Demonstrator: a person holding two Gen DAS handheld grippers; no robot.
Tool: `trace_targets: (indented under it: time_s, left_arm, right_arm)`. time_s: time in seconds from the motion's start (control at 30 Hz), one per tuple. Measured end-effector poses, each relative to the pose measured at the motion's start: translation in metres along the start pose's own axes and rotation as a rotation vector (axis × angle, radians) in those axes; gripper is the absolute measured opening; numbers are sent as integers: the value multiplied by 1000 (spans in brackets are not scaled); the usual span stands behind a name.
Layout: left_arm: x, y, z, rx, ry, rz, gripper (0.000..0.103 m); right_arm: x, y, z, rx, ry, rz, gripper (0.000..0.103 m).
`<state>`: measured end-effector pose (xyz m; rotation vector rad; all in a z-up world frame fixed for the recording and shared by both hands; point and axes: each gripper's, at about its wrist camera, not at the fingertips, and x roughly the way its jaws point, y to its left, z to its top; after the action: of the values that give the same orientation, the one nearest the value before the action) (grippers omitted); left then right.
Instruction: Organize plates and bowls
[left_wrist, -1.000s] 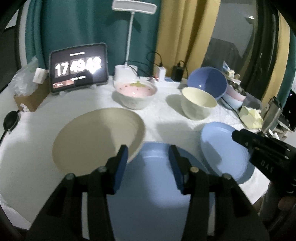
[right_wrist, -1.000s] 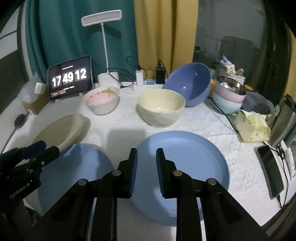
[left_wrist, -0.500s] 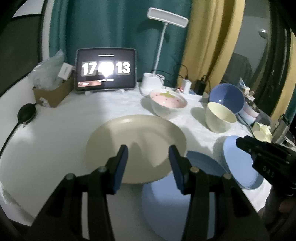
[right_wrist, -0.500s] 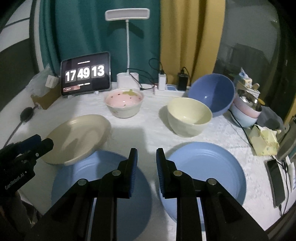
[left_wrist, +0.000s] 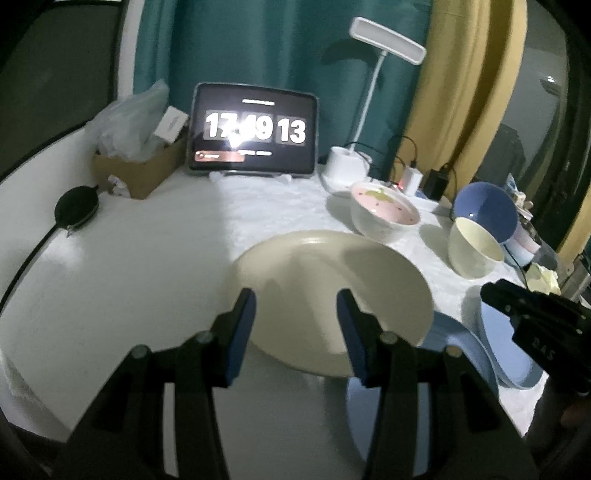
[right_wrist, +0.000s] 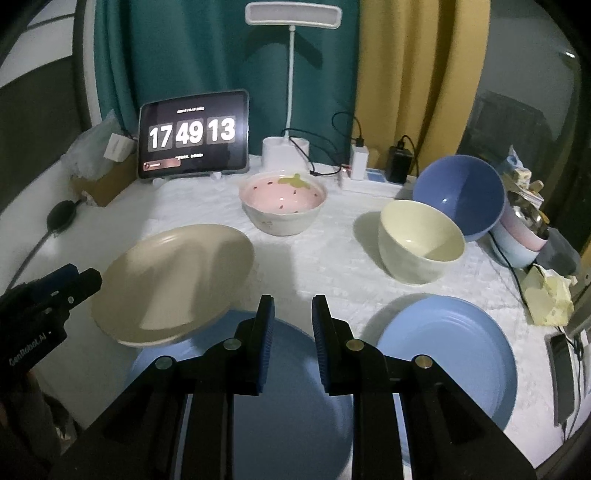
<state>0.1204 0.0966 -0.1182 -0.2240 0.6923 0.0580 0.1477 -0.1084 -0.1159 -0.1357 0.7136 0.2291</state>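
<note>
A beige plate (left_wrist: 332, 288) (right_wrist: 173, 280) lies on the white cloth, its near rim overlapping a blue plate (right_wrist: 280, 406) (left_wrist: 454, 350). A second blue plate (right_wrist: 447, 350) sits to the right. Behind them stand a pink strawberry bowl (right_wrist: 282, 206), a cream bowl (right_wrist: 419, 247) and a tilted blue bowl (right_wrist: 461, 195). My left gripper (left_wrist: 295, 314) hovers open over the beige plate's near part, holding nothing. My right gripper (right_wrist: 292, 314) hangs above the left blue plate's far edge, with a narrow gap between its fingers and nothing in it.
A tablet clock (right_wrist: 194, 134), a desk lamp (right_wrist: 291, 110) and chargers line the back. A cardboard box with a plastic bag (left_wrist: 136, 155) and a black round object on a cable (left_wrist: 77, 208) are at the left. Stacked pastel bowls (right_wrist: 521, 243), a yellow packet (right_wrist: 546, 299) and a phone (right_wrist: 561, 376) crowd the right edge.
Both grippers have swung left. The left one went from over the blue plate to over the beige plate. The right one went from the right blue plate to the left one.
</note>
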Motion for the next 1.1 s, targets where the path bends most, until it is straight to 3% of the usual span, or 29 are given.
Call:
trace_targets:
  time_s: [0.43,0.83,0.93,1.1]
  left_arm:
    - [27,36,5,-73,27,71,47]
    - [55,47,2,-97,84,81,47]
    - [62,49,0,-105,100,81,47]
    - [73,49,-2,-111,140,76,47]
  right_arm:
    - [28,15,12,-23,32,26,22]
    - [55,17,16,-15,73,47,23]
    - [61,19,17,-10,87,59,29]
    - [71,24,16,-14,112,84,30]
